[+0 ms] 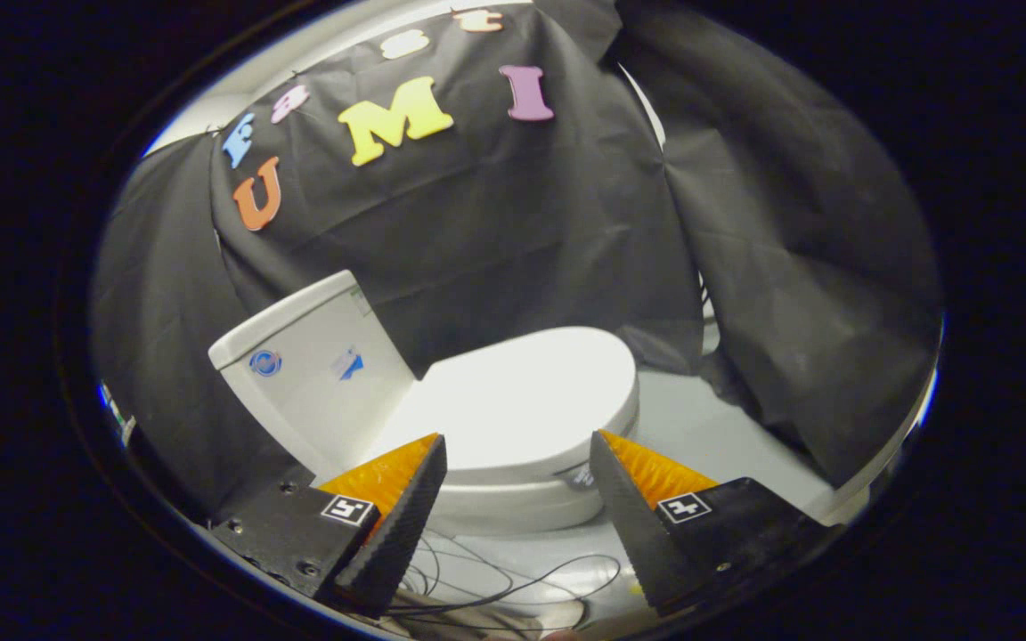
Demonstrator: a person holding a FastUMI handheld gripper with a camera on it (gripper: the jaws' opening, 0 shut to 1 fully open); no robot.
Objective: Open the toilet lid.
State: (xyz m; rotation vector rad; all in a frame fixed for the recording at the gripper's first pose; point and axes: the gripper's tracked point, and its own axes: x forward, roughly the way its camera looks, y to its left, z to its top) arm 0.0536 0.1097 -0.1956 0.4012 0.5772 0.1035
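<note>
No readable text on the toilet tank (313, 374) stickers

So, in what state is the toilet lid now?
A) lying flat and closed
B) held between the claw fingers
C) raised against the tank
A: the toilet lid lies flat on the bowl, beside the tank, while the open claw is apart from it.
</note>
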